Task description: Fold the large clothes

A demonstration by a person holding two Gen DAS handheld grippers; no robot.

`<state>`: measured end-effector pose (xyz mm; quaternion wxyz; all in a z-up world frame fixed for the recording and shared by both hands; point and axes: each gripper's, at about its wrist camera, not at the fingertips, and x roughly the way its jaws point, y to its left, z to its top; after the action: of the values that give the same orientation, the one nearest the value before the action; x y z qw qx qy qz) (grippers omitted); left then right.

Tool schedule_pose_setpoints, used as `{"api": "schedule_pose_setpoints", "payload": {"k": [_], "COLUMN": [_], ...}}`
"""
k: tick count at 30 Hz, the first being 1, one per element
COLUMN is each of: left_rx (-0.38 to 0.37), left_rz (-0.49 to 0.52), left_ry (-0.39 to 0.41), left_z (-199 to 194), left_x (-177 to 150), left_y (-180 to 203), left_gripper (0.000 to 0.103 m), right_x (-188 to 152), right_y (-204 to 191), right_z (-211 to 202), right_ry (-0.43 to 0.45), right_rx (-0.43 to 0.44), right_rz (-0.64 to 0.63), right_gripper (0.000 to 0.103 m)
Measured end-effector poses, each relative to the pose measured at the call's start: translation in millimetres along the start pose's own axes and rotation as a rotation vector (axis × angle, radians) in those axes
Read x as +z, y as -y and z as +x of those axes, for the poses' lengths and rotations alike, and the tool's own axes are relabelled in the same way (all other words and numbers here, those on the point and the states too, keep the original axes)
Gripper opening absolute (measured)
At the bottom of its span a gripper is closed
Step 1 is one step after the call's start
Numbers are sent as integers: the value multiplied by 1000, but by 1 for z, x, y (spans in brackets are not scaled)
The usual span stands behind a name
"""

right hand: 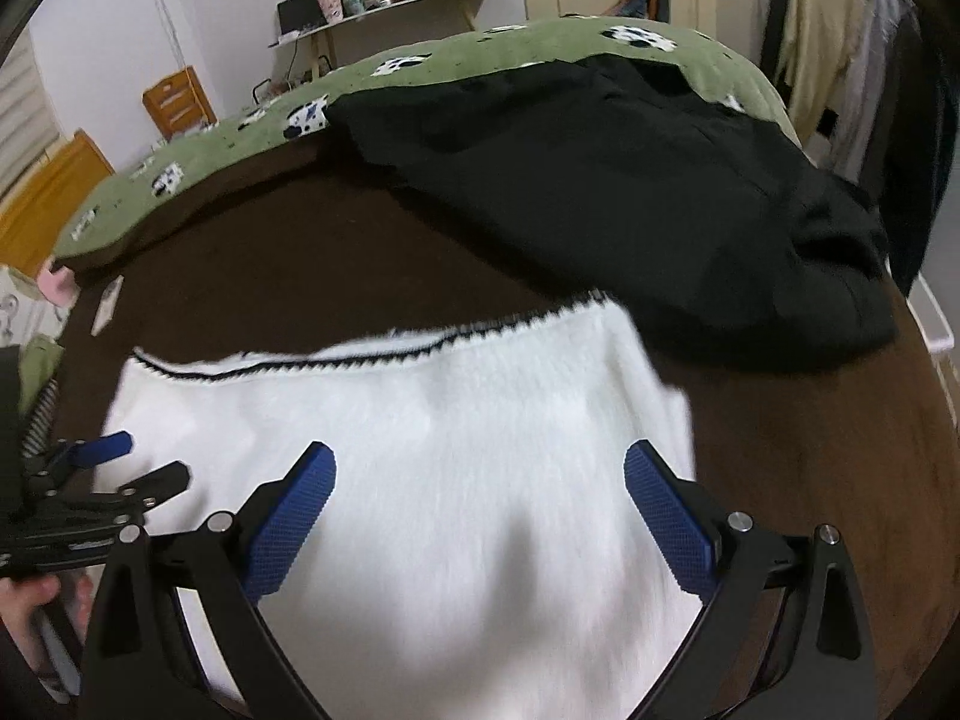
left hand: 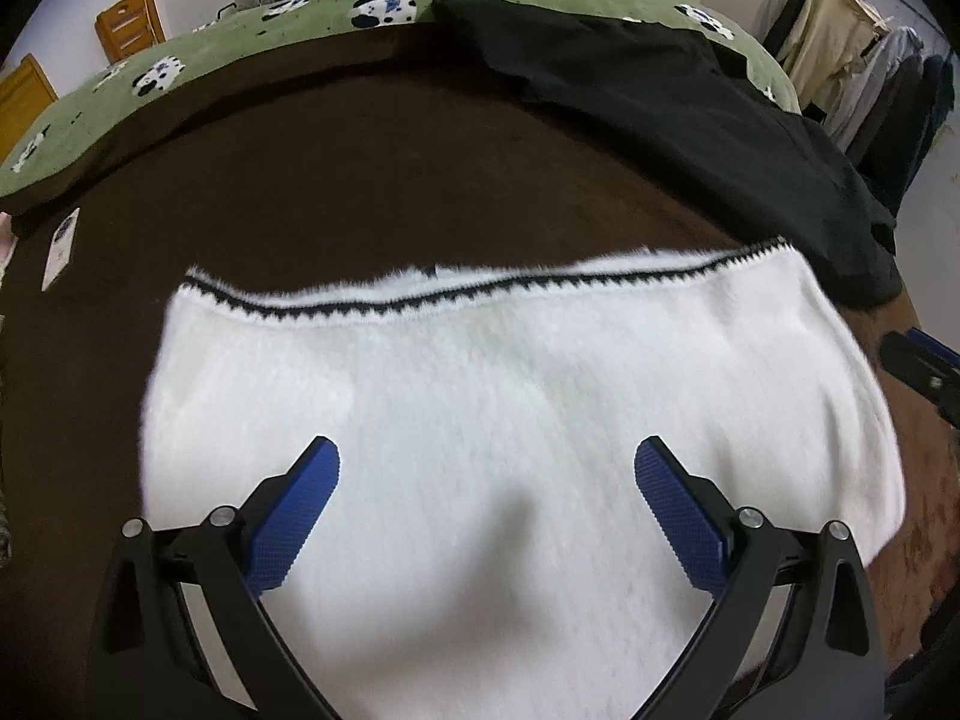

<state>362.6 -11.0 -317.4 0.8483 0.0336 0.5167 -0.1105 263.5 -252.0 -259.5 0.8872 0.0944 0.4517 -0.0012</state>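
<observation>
Both pairs of fingers stand spread wide with nothing between them: the left gripper and the right gripper each hover over the near part of a fluffy white sweater, which lies flat on a dark brown blanket covering the bed. Its far edge carries a black zigzag trim, and the piece looks already doubled into a compact rectangle, so I judge the two tools are poised side by side to take the near edge at two points and keep the next fold square. A black garment lies spread beyond the sweater's far right corner, just touching or slightly overlapping it, probably waiting its turn or set aside. Behind it runs a green quilt with cow patches. Only the right wrist view shows the left gripper from outside, low at the sweater's left border, with the person's hand behind it; only the left wrist view shows the sweater's whole width and a small white card on the blanket.
</observation>
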Motion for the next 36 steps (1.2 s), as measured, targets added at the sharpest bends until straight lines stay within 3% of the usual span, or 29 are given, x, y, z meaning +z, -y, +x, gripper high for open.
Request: {"api": "schedule_pose_setpoints", "payload": {"k": [8, 11, 15, 18, 21, 26, 29, 32, 36], "left_rx": [-1, -3, 24, 39, 38, 33, 32, 31, 32], "left_rz": [-30, -62, -54, -44, -37, -20, -13, -11, -10], "left_ry": [-4, -22, -14, -14, -9, -9, -14, -10, -4], "left_z": [-4, 11, 27, 32, 33, 36, 36, 35, 36], "left_x": [-47, -62, -77, -78, -79, -80, -79, -80, -82], "left_y": [5, 5, 8, 10, 10, 10, 10, 9, 8], "left_gripper": [97, 97, 97, 98, 98, 98, 98, 98, 98], "right_x": [-53, -74, -105, -125, -144, -165, -171, -169, -158], "right_y": [32, 45, 69, 83, 97, 114, 118, 119, 125], "right_z": [-46, -54, -58, -51, -42, -26, -14, -2, 15], "right_ry": [0, -7, 12, 6, 13, 50, 66, 99, 136], "right_rx": [27, 13, 41, 68, 148, 239, 277, 317, 342], "right_rz": [91, 139, 284, 385, 519, 687, 741, 767, 818], "right_gripper": [96, 96, 96, 96, 95, 89, 84, 73, 69]}}
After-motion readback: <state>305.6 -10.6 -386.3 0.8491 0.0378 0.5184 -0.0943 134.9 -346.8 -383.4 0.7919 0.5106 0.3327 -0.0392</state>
